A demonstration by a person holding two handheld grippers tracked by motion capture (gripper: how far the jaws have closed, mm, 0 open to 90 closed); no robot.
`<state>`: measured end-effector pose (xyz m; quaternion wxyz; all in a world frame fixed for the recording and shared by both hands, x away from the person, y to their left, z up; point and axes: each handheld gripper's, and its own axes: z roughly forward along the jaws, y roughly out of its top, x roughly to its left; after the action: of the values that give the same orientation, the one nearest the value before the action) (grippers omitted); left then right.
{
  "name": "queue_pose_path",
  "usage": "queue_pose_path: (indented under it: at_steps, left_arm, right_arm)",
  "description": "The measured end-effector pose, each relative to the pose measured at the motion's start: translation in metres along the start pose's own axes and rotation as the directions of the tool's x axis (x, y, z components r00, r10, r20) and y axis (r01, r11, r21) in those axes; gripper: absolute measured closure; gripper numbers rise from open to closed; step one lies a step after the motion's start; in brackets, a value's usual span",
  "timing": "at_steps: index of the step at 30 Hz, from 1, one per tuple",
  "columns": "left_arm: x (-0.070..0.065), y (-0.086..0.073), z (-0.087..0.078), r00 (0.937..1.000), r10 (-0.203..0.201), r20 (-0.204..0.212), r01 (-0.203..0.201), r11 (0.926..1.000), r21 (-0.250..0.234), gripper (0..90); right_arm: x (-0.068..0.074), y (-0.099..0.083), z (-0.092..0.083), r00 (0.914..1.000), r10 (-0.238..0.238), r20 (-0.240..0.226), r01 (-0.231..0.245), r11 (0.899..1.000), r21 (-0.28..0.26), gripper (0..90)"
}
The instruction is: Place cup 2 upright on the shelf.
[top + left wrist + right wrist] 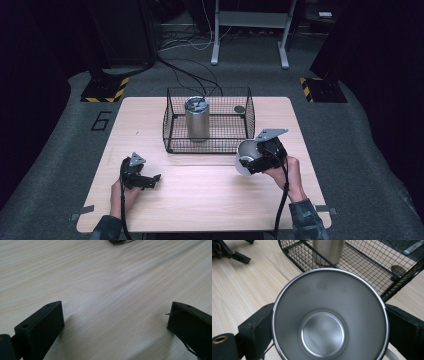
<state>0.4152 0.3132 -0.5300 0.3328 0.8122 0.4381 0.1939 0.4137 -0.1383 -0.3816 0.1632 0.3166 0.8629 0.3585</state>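
Observation:
My right gripper point(248, 164) is shut on a steel cup point(245, 155), holding it just in front of the black wire basket point(172, 131). In the right gripper view the cup point(329, 315) sits between both jaws with its open mouth toward the camera, a white handle showing at the bottom right. A tall steel tumbler point(197, 118) stands upright inside the basket, left of centre. A small dark round thing point(240, 109) lies in the basket's far right corner. My left gripper point(156, 179) rests low over the table at the front left, open, with bare wood between its jaws point(116, 322).
The wooden table point(200, 195) has bare wood in front between the two hands. Cables run on the floor behind the basket, and a white frame's legs point(215, 50) stand farther back. Yellow-black striped bases point(102, 90) sit at the table's far corners.

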Motion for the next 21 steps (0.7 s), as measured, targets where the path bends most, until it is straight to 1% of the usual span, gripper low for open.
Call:
queue_pose_path:
  at_steps: [2, 3, 4, 5, 7, 8, 11, 12, 15, 16, 18, 20, 21]
  left_arm:
    - [0.0, 0.0, 0.0, 1.0, -0.001, 0.002, 0.001, 1.0, 0.001, 0.2]
    - [0.0, 0.0, 0.0, 1.0, 0.001, 0.002, -0.001, 1.0, 0.002, 0.2]
    - [0.0, 0.0, 0.0, 1.0, 0.0, 0.001, 0.0, 1.0, 0.001, 0.2]
    - [0.0, 0.0, 0.0, 1.0, -0.001, 0.001, 0.001, 1.0, 0.0, 0.2]
    - [0.0, 0.0, 0.0, 1.0, 0.0, 0.001, 0.0, 1.0, 0.001, 0.2]
    - [0.0, 0.0, 0.0, 1.0, -0.001, 0.001, 0.001, 1.0, 0.0, 0.2]
    - [0.0, 0.0, 0.0, 1.0, 0.0, 0.001, 0.0, 1.0, 0.002, 0.2]
    - [0.0, 0.0, 0.0, 1.0, 0.0, 0.002, 0.0, 1.0, 0.001, 0.2]
    - [0.0, 0.0, 0.0, 1.0, 0.0, 0.002, 0.0, 1.0, 0.001, 0.2]
    - [0.0, 0.0, 0.0, 1.0, -0.001, 0.001, 0.001, 1.0, 0.0, 0.2]
    - [0.0, 0.0, 0.0, 1.0, 0.0, 0.001, 0.0, 1.0, 0.0, 0.2]
    - [0.0, 0.0, 0.0, 1.0, -0.005, 0.005, 0.005, 1.0, 0.003, 0.2]
    - [0.0, 0.0, 0.0, 1.0, -0.006, 0.005, 0.006, 1.0, 0.003, 0.2]
  right_arm:
    - [-0.001, 0.003, 0.0, 0.9997, -0.024, -0.001, 0.024, 1.0, -0.003, 5.8]
    - [0.0, 0.005, -0.001, 0.9999, -0.017, 0.0, 0.017, 1.0, -0.008, 5.8]
    - [0.001, 0.006, -0.002, 0.9999, -0.014, -0.002, 0.014, 1.0, 0.001, 5.8]
    - [0.0, 0.008, -0.002, 0.9997, -0.025, -0.005, 0.025, 1.0, -0.006, 5.8]
    - [0.001, 0.01, -0.002, 0.9999, -0.017, -0.001, 0.017, 1.0, -0.001, 5.8]
    - [0.001, 0.012, -0.001, 0.9996, -0.029, 0.003, 0.029, 0.999, -0.014, 5.8]
    - [0.002, 0.017, -0.002, 0.9994, -0.034, -0.005, 0.034, 0.999, -0.004, 5.8]
    - [0.002, 0.018, -0.002, 0.9991, -0.042, -0.004, 0.042, 0.999, -0.01, 5.8]
    - [0.003, 0.023, -0.004, 0.9993, -0.038, -0.005, 0.038, 0.999, -0.003, 5.8]
    - [0.003, 0.025, -0.004, 0.9991, -0.042, -0.006, 0.042, 0.999, -0.013, 5.8]
    - [0.003, 0.028, -0.005, 0.999, -0.044, -0.007, 0.044, 0.999, -0.007, 5.8]
    - [0.003, 0.031, -0.004, 0.9987, -0.05, -0.003, 0.05, 0.999, -0.018, 5.8]
    - [0.002, 0.032, -0.004, 0.9985, -0.055, -0.009, 0.055, 0.998, -0.016, 5.8]
